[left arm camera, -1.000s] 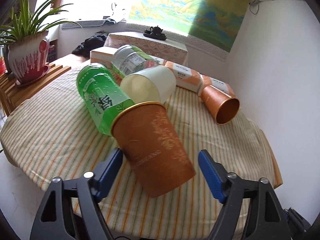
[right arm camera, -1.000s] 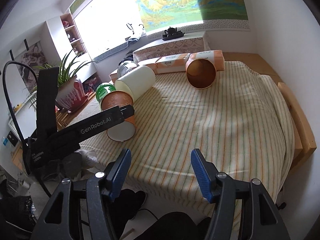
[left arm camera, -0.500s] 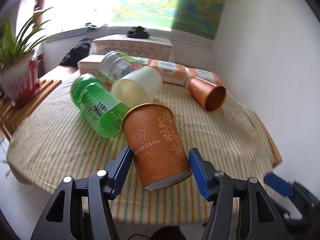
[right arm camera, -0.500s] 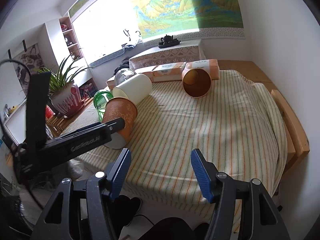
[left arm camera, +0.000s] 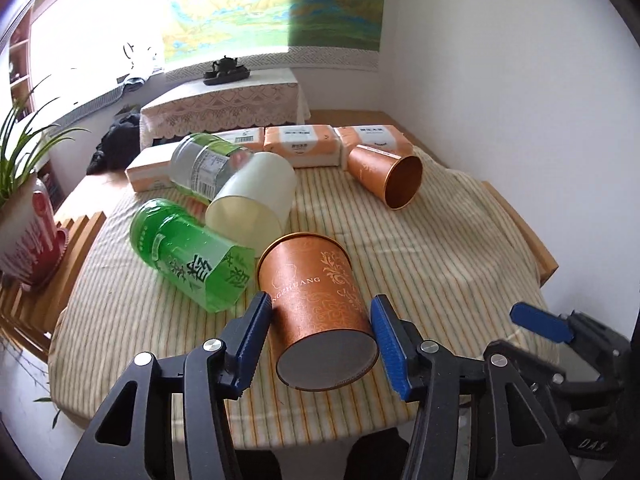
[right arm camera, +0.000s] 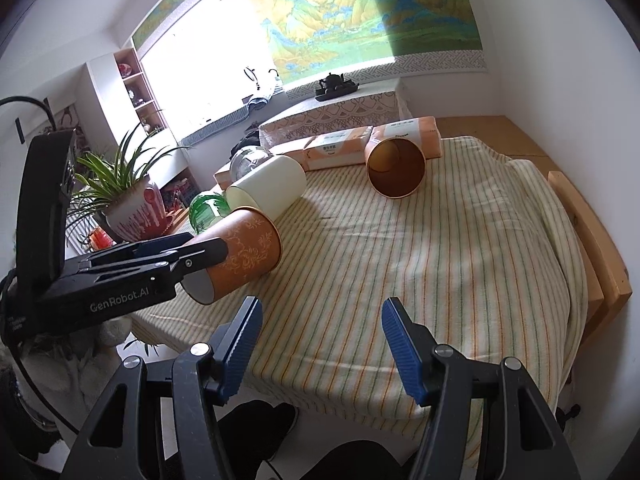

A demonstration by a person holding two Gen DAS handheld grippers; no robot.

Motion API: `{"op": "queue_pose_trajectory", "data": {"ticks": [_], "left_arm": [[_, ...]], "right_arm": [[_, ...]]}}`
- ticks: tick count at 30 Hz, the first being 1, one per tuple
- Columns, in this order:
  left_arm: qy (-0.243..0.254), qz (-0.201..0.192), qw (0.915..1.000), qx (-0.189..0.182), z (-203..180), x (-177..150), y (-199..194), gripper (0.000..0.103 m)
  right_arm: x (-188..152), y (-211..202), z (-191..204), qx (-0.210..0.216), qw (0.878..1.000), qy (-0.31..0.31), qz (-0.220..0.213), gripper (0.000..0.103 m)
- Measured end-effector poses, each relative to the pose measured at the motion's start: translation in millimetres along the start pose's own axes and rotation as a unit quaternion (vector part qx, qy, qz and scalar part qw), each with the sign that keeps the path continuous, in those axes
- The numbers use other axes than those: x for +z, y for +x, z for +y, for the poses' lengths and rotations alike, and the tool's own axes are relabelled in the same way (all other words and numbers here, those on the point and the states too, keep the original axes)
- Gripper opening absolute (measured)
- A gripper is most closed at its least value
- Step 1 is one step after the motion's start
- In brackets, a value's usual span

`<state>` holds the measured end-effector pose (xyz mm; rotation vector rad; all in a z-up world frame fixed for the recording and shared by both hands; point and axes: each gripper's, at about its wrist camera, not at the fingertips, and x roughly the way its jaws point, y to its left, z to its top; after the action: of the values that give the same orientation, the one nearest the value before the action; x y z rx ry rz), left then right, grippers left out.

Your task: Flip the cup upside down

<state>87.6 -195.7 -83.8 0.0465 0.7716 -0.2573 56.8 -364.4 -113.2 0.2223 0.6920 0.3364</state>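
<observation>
The left gripper (left arm camera: 320, 334) pinches the orange patterned cup (left arm camera: 316, 304) between its blue pads, held tilted above the near edge of the striped tablecloth (left arm camera: 440, 264), base toward the camera and rim pointing to 12 o'clock; its interior cannot be seen from the left wrist view; in the right wrist view the cup (right arm camera: 240, 260) sits at 9 o'clock, clamped near its white base. A cream cup (left arm camera: 254, 200) lies on its side just beyond, mouth open and holding nothing visible; a second orange cup (left arm camera: 386, 176) lies on its side at 1 o'clock, its coppery interior bare. A green bottle (left arm camera: 192, 256) lies at 10 o'clock beside the held cup; a clear bottle (left arm camera: 204, 168) lies behind the cream cup. The right gripper (right arm camera: 320, 344) hovers over the near table edge, fingers spread, holding nothing. Against one second earlier: the left fingers, then wide apart either side of the cup, have closed onto it; the cup has swung from rim-toward-camera leaning to base-toward-camera.
</observation>
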Motion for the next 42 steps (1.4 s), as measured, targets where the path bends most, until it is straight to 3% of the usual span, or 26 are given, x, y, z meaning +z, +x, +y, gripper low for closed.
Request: {"op": "queue_pose_trajectory", "data": {"ticks": [4,9,12,13,15,17,19,23,29,33,38,42], "left_arm": [[0.013,-0.001,0.9999,-0.003,-1.0,11.0,4.0,0.049],[0.039,-0.003,0.9992,-0.004,-4.1,19.6,8.2,0.048],[0.019,0.014,0.9994,-0.026,3.8,21.1,9.8,0.049],[0.013,0.015,0.9994,-0.028,6.4,19.3,6.3,0.052],[0.0,0.014,0.9991,-0.041,9.7,7.4,-8.5,0.075],[0.016,-0.001,0.9997,-0.019,4.1,-4.2,-18.5,0.086],[0.034,-0.007,0.9994,0.0,-2.1,-16.5,-20.3,0.086],[0.009,0.017,0.9998,-0.002,-0.6,-34.8,-3.7,0.085],[0.013,0.033,0.9994,0.002,-2.0,-48.7,12.2,0.063],[0.008,0.027,0.9996,0.002,3.0,-48.5,9.8,0.062],[0.042,0.008,0.9991,0.007,-2.0,-39.3,-5.3,0.062],[0.064,0.028,0.9975,-0.014,-5.1,-26.2,-11.2,0.062]], "right_arm": [[0.0,2.7,0.4,-0.003,1.0,0.0,0.003,0.058],[0.8,3.4,-3.2,-0.007,1.0,0.006,0.002,0.058],[0.8,5.8,-2.2,0.001,1.0,0.011,0.003,0.058],[0.7,6.6,-0.3,0.001,1.0,0.01,0.003,0.058],[0.2,9.5,2.4,0.007,1.0,0.009,0.005,0.058],[0.4,13.2,5.7,0.008,1.0,0.003,0.008,0.058],[1.1,15.5,7.6,0.009,1.0,0.001,0.01,0.058],[1.4,15.3,10.2,0.007,1.0,-0.003,0.011,0.058],[1.8,12.8,8.9,0.004,1.0,-0.002,0.01,0.058],[1.3,13.3,8.2,0.005,1.0,0.001,0.01,0.058],[2.2,14.3,7.0,0.004,1.0,0.003,0.009,0.058],[2.8,14.4,5.8,0.009,1.0,0.01,0.007,0.058]]}}
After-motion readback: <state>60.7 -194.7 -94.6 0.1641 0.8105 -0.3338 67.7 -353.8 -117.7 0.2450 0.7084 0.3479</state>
